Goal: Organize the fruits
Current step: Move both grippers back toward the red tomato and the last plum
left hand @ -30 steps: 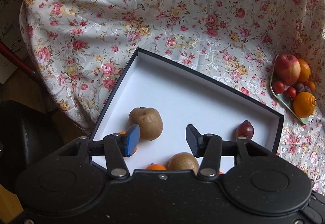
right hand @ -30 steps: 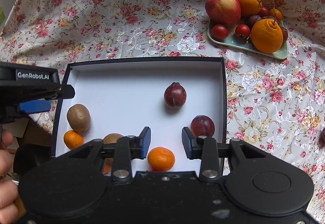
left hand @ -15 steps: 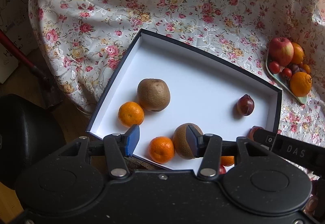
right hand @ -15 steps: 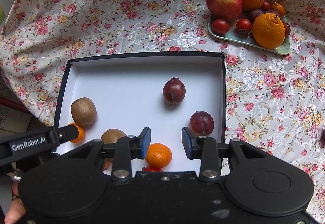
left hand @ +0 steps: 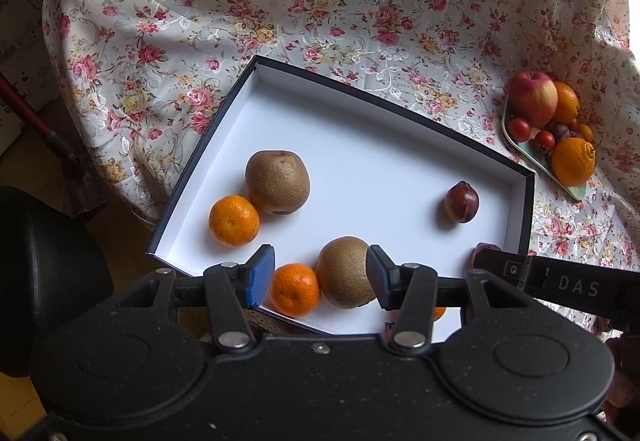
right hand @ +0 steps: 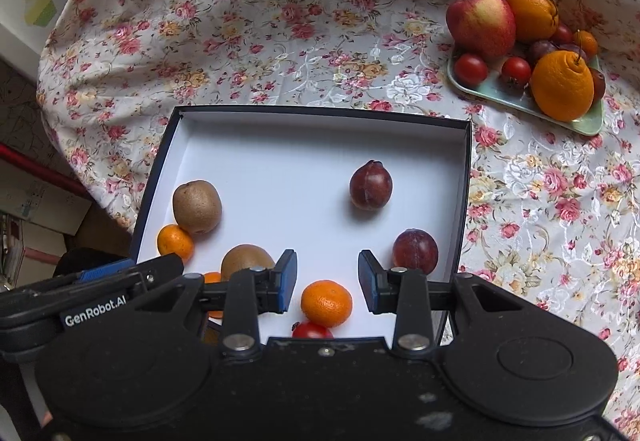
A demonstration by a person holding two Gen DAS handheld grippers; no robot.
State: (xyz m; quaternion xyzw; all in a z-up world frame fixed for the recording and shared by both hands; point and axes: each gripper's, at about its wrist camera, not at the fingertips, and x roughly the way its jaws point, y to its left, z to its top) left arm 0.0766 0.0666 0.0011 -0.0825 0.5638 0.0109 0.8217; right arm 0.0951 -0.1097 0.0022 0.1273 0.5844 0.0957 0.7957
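A dark-rimmed box (left hand: 360, 169) with a white floor lies on the flowered cloth. It holds two kiwis (left hand: 277, 182) (left hand: 346, 272), mandarins (left hand: 234, 220) (left hand: 295, 290) and a plum (left hand: 461, 201). My left gripper (left hand: 320, 277) hangs open over the near kiwi and mandarin without touching them. In the right wrist view the box (right hand: 280, 161) shows two plums (right hand: 371, 185) (right hand: 415, 251), a mandarin (right hand: 326, 303) and a cherry tomato (right hand: 312, 330). My right gripper (right hand: 327, 281) is open above that mandarin. The left gripper's finger (right hand: 100, 281) shows at the lower left.
A pale green plate (right hand: 500, 97) at the back right carries an apple (right hand: 480, 23), oranges, tomatoes and plums. The same plate (left hand: 532, 157) shows in the left wrist view. A black seat (left hand: 40, 281) and a red handle (left hand: 32, 117) stand left of the table edge.
My left gripper has drawn back toward the box's near edge, so more fruit shows in front of it. The right gripper's finger has come into its view. The right gripper barely shifted.
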